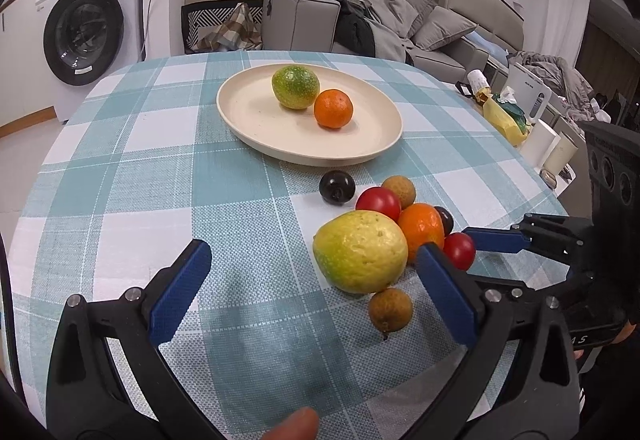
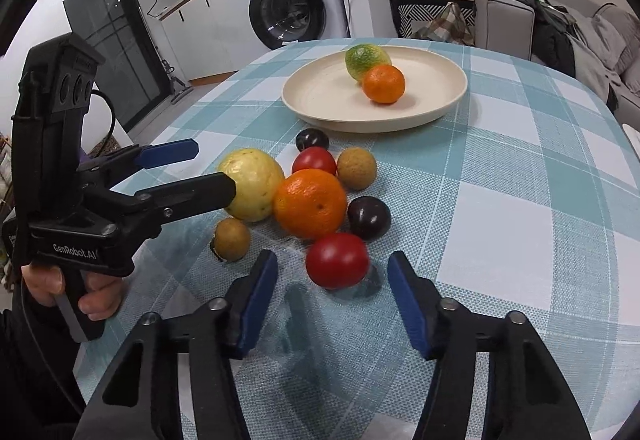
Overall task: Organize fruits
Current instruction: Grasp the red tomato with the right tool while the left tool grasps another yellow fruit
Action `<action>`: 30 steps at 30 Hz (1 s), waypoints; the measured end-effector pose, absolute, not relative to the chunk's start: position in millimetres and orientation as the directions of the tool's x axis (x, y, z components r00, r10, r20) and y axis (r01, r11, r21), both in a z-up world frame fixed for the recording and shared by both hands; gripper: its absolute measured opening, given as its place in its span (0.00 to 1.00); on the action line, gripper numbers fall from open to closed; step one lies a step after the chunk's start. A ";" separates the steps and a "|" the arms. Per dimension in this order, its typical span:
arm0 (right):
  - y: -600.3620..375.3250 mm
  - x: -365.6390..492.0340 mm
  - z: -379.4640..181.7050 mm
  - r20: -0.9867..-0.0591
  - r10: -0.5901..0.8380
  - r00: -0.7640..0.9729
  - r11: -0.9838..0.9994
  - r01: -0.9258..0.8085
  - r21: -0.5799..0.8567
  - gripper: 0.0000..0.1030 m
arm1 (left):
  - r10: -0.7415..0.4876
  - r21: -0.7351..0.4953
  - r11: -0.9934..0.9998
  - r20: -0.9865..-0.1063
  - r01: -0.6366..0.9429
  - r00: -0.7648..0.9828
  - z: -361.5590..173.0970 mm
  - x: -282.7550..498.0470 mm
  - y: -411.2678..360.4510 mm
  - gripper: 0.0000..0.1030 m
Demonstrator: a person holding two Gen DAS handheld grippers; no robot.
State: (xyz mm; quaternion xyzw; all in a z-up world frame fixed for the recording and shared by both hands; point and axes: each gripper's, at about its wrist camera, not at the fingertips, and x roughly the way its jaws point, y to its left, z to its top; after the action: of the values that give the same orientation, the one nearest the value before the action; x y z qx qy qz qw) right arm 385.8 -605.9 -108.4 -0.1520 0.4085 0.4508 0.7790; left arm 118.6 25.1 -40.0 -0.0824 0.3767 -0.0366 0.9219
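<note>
Right gripper jaws released, flanking the red tomato at twelve o'clock — next, clench, carry to plate; left gripper released.

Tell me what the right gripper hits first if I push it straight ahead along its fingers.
Most likely the nearest red tomato: it sits just ahead of the right gripper, roughly centred between its open fingers, with nothing nearer. Depth is unclear, so the fingertips might touch the tablecloth first.
</note>
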 end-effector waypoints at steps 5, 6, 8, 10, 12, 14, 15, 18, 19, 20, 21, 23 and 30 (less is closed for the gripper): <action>-606.0 386.5 -108.7 -0.774 0.581 0.253 0.551 -0.822 0.144 0.45 | -0.135 -0.180 0.984 -0.696 0.011 0.706 -41.7 121.5 24.5 0.99; -605.9 386.9 -108.6 -0.774 0.579 0.254 0.553 -0.821 0.144 0.45 | -0.137 -0.180 0.984 -0.695 0.013 0.706 -41.8 121.0 24.5 0.99; -606.2 388.2 -108.6 -0.774 0.580 0.254 0.555 -0.818 0.148 0.40 | -0.137 -0.181 0.983 -0.696 0.013 0.705 -42.1 121.4 24.9 0.99; -606.1 389.4 -109.0 -0.775 0.577 0.258 0.560 -0.816 0.146 0.39 | -0.138 -0.182 0.983 -0.696 0.013 0.705 -42.1 121.2 24.7 0.99; -605.7 390.0 -109.2 -0.775 0.576 0.259 0.561 -0.815 0.144 0.33 | -0.140 -0.183 0.983 -0.696 0.015 0.705 -42.7 121.4 24.4 0.99; -605.8 389.9 -109.1 -0.775 0.575 0.260 0.561 -0.815 0.143 0.32 | -0.144 -0.184 0.983 -0.695 0.019 0.704 -43.1 121.3 23.3 0.99; -605.7 389.8 -109.0 -0.775 0.575 0.262 0.561 -0.815 0.141 0.32 | -0.147 -0.186 0.982 -0.694 0.022 0.704 -43.9 120.8 23.4 0.99; -605.9 390.0 -108.2 -0.774 0.574 0.268 0.559 -0.818 0.132 0.32 | -0.164 -0.195 0.980 -0.699 0.035 0.696 -45.6 120.9 22.1 0.98; -606.3 389.9 -107.8 -0.773 0.575 0.270 0.559 -0.819 0.130 0.32 | -0.170 -0.197 0.980 -0.702 0.041 0.691 -46.3 121.4 21.1 0.98; -606.6 390.5 -107.4 -0.771 0.577 0.269 0.559 -0.818 0.132 0.32 | -0.176 -0.198 0.979 -0.704 0.047 0.689 -46.6 121.6 20.2 0.97; -607.1 391.2 -106.9 -0.769 0.579 0.270 0.560 -0.817 0.134 0.32 | -0.180 -0.199 0.979 -0.705 0.053 0.686 -46.9 121.9 19.7 0.95; -607.7 392.2 -106.3 -0.768 0.579 0.274 0.563 -0.815 0.134 0.32 | -0.192 -0.203 0.977 -0.708 0.065 0.679 -47.7 122.9 18.1 0.92; -609.3 393.5 -104.7 -0.763 0.580 0.284 0.570 -0.811 0.132 0.32 | -0.238 -0.226 0.968 -0.707 0.107 0.666 -48.5 124.5 15.4 0.66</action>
State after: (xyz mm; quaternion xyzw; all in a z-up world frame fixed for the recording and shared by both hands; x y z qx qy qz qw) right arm 393.5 -609.3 -104.7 -0.1425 0.4045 0.4411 0.7884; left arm 124.5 15.4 -48.5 -0.0828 0.3976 -0.0950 0.9089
